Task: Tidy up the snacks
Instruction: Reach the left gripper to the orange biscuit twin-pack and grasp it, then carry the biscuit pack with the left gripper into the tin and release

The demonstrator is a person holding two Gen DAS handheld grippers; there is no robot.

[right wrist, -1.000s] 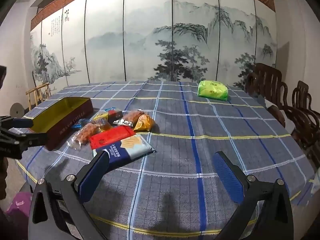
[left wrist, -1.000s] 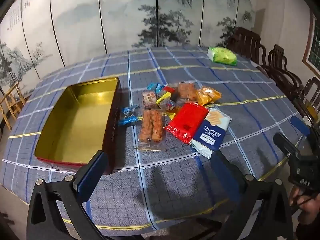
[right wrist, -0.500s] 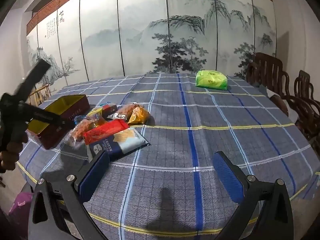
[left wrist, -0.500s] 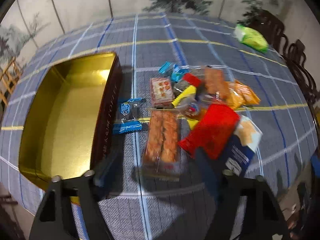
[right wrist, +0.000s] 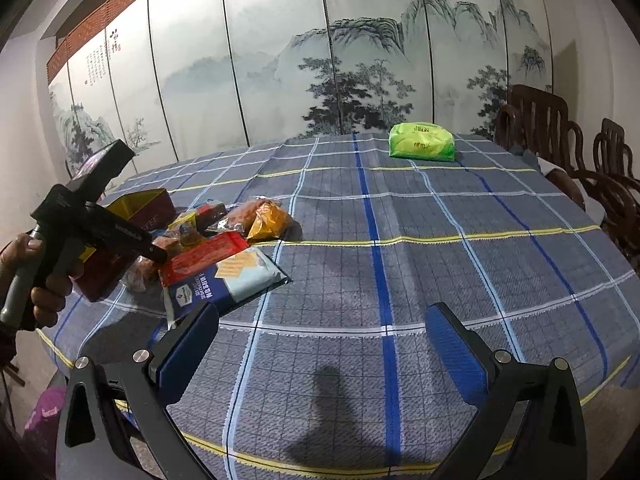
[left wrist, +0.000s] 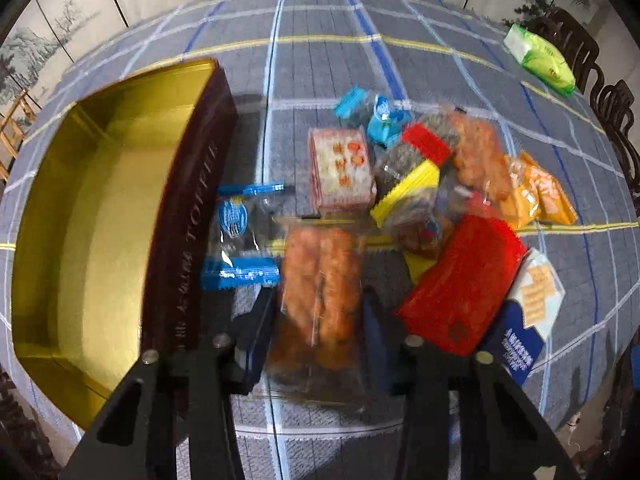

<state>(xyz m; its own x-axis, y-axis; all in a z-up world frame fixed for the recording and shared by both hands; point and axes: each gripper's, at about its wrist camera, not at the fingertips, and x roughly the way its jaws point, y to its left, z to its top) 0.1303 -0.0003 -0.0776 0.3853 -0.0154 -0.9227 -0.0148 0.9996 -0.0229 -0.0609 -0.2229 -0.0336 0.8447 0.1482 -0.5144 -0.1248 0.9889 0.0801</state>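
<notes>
An open tin [left wrist: 88, 216] with a gold inside and dark red walls lies on the left of the table. Beside it lies a heap of snack packs. My left gripper [left wrist: 318, 316] is down over a clear pack of orange-brown biscuits [left wrist: 320, 276], its fingers either side of the pack's near end, partly closed; I cannot tell if they press it. A red pack [left wrist: 460, 288] and a blue-white pack [left wrist: 524, 320] lie to the right. My right gripper [right wrist: 320, 344] is open and empty above bare cloth. The left gripper shows in the right wrist view [right wrist: 158, 256].
A green pack [left wrist: 540, 58] lies alone at the far right of the table, also in the right wrist view [right wrist: 422, 146]. Dark wooden chairs [right wrist: 560, 152] stand along the right side. A painted folding screen [right wrist: 320, 60] stands behind the table.
My left gripper has moved forward and down to the biscuit pack and its fingers have narrowed around it. The right gripper has barely moved.
</notes>
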